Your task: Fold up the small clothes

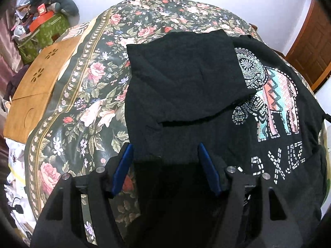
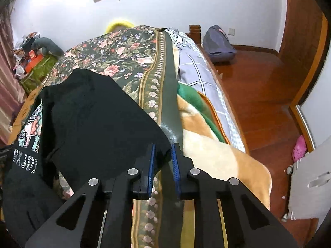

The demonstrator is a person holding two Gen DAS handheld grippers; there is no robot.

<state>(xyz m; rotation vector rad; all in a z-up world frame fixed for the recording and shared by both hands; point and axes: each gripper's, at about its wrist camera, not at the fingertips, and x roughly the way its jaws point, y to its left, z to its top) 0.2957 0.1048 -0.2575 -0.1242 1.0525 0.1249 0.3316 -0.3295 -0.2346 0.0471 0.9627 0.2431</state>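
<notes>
My black shirt (image 1: 186, 86) lies on the floral bed cover (image 1: 86, 78). Left tool (image 1: 165, 155) wide over it. Only the right view shows wood floor (image 2: 258, 95); right tool (image 2: 163, 155) pinches the shirt's corner.

The T-shirt (image 1: 206, 103) lies on the bedspread (image 1: 86, 86), one side folded over its middle. A wooden lap table (image 1: 37, 91) sits left of it, a backpack (image 2: 218, 41) on the floor to the right.

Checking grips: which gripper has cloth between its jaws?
The right gripper: a corner of the black T-shirt sits between its nearly closed jaws. The left gripper gapes wide above the cloth.
</notes>
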